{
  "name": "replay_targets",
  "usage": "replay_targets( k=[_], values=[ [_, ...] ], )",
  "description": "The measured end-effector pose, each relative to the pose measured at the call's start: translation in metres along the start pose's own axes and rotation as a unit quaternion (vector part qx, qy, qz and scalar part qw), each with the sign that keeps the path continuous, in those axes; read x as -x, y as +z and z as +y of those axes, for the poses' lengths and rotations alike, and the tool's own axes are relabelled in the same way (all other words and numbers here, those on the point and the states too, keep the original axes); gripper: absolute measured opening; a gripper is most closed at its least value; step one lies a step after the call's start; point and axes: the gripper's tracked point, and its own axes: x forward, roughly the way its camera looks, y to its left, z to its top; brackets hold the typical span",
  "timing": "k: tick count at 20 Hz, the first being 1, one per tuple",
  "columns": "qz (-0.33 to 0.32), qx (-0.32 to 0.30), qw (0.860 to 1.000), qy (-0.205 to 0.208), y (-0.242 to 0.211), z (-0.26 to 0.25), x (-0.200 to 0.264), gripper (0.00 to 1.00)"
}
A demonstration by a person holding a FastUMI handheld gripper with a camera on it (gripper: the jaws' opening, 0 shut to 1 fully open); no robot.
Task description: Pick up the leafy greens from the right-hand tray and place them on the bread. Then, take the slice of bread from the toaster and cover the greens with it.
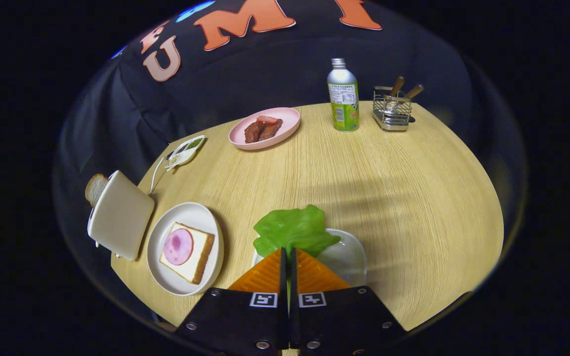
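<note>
The jaws of the gripper [287, 252] are seen pressed almost together, with only a thin slit left between them, and the near edge of the leafy greens [292, 230] is pinched in that slit. The greens are spread just ahead of the jaws at 12 o'clock, over the far rim of a clear tray [349, 257] that is partly hidden under the jaws. At 9 o'clock from the jaws, a white plate [166, 274] is set on the bench [389, 188]; a slice of bread [193, 252] topped with a round of pink ham [177, 246] is carried on it. Just beyond that plate, at 10 o'clock, a cream toaster [120, 215] is found at the bench edge, with a second bread slice [95, 188] seen poking from its top. Far across the bench, a pink plate of meat [265, 127] is placed at 12 o'clock, a green-labelled bottle [343, 96] at 1 o'clock, and a wire cutlery holder [391, 110] beside it.
</note>
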Motion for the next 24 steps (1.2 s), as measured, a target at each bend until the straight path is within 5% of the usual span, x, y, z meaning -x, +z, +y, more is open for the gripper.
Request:
replay_targets(
  k=[14, 24],
  values=[
    [-0.021, 0.077, 0.993, 0.088, 0.020, 0.114, 0.028, 0.01],
    [0.027, 0.125, 0.982, 0.137, -0.007, 0.189, -0.005, 0.02]
  ],
)
